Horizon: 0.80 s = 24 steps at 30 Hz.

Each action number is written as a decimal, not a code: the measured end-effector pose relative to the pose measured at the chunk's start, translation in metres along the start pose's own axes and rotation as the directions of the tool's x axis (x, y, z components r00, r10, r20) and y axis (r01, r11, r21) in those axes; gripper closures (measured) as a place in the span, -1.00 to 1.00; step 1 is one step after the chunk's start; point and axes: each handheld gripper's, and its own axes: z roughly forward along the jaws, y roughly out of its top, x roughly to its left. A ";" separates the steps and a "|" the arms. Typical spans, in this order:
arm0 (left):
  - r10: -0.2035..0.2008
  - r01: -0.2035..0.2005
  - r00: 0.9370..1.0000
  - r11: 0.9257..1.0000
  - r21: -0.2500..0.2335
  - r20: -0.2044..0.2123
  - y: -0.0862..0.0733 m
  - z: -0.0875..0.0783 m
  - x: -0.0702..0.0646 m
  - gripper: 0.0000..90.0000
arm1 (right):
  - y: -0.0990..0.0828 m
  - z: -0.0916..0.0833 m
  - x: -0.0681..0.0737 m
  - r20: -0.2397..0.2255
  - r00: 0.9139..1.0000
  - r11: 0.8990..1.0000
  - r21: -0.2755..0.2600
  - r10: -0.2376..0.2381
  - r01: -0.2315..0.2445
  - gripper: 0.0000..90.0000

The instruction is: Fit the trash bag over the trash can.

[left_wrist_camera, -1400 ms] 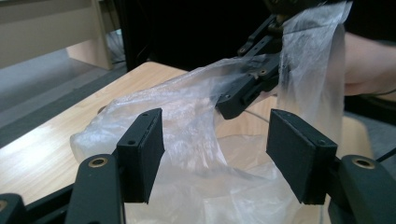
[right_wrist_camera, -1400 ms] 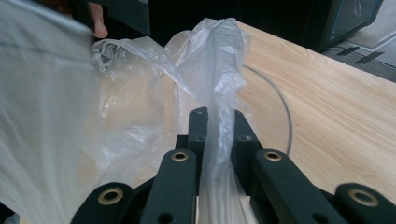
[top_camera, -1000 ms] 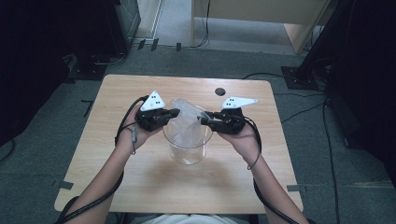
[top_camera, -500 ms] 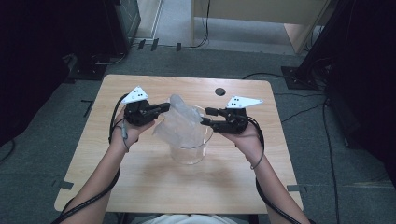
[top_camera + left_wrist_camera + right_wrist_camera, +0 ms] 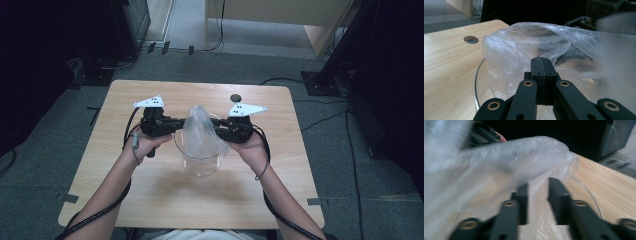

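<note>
i'm lining the glass bowl with the clear plastic bag, which hangs over its rim at the table's middle; left gripper has its jaws pressed together on the bag's edge; right gripper stands slightly spread around a fold, having just been closing. next, i judge, it must pinch, then both pull apart. the left gripper view shows the clamped film; the high view shows both hands.
</note>
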 end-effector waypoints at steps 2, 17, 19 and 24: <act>0.000 0.000 1.000 1.000 0.015 -0.019 -0.001 -0.002 0.001 1.00 | 0.001 -0.002 -0.001 -0.001 0.999 0.999 0.025 0.036 -0.035 0.96; -0.023 0.022 0.997 1.000 -0.020 -0.077 -0.001 -0.020 0.014 1.00 | 0.004 -0.029 -0.017 0.013 0.996 0.996 0.009 0.085 -0.085 0.95; -0.023 0.021 0.997 0.999 -0.029 -0.077 -0.001 -0.021 0.015 1.00 | 0.004 -0.027 -0.016 -0.016 0.999 0.999 -0.005 0.046 -0.046 0.66; -0.047 0.044 0.995 0.998 -0.038 -0.083 -0.002 -0.023 0.019 1.00 | 0.002 -0.014 -0.005 -0.065 0.996 0.998 -0.011 -0.067 0.067 0.15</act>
